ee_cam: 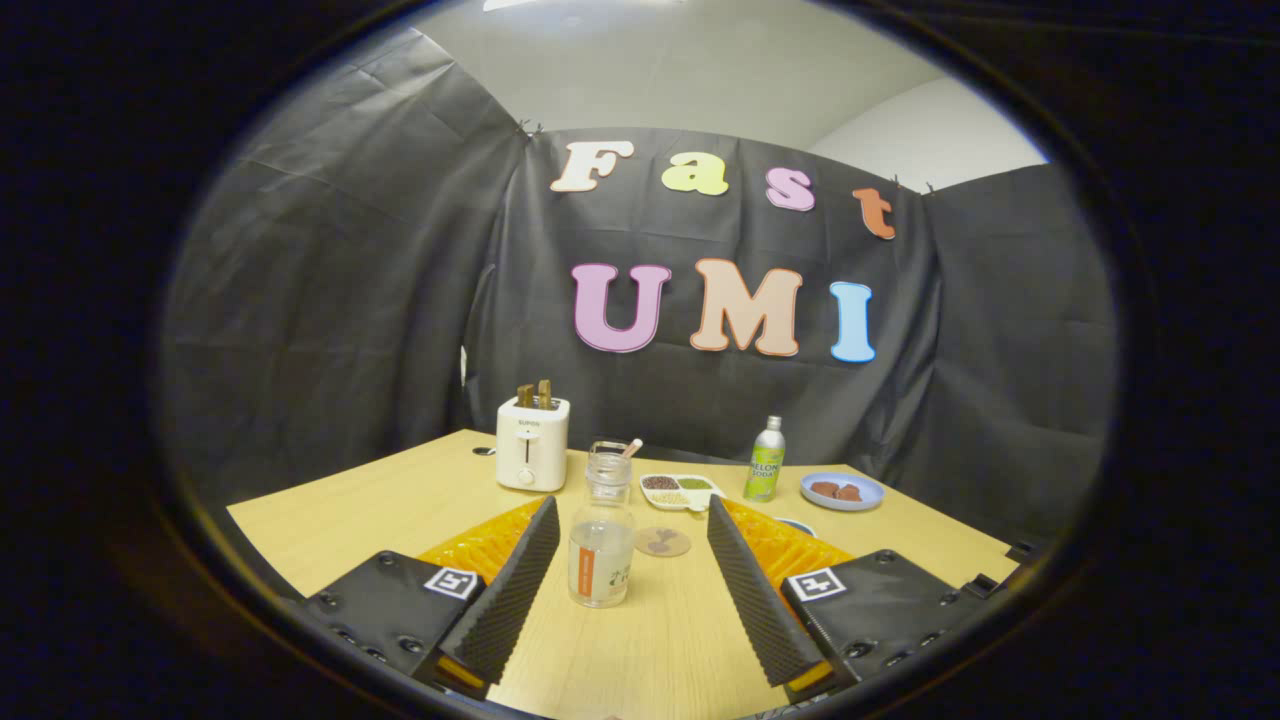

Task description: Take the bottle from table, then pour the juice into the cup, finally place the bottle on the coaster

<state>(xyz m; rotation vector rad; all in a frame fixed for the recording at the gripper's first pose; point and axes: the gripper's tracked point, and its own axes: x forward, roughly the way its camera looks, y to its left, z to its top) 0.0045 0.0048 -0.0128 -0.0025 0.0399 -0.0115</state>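
Note:
A clear glass bottle [601, 560] with pale juice in its lower part and an orange-striped label stands upright on the wooden table [350, 510]. It sits between my fingers, closer to the left one and touching neither. My gripper [632, 505] is open, fingers spread wide. A round brown coaster [662, 542] lies flat just right of the bottle, also between the fingers. Right behind the bottle's open neck a clear cup [612, 447] with a pale stick in it peeks out, mostly hidden.
A white toaster [532, 443] with two slices stands beyond the left finger. A divided white dish of beans [681, 490], a green-labelled metal bottle [765, 461] and a blue plate with brown pieces [842, 490] line the far right.

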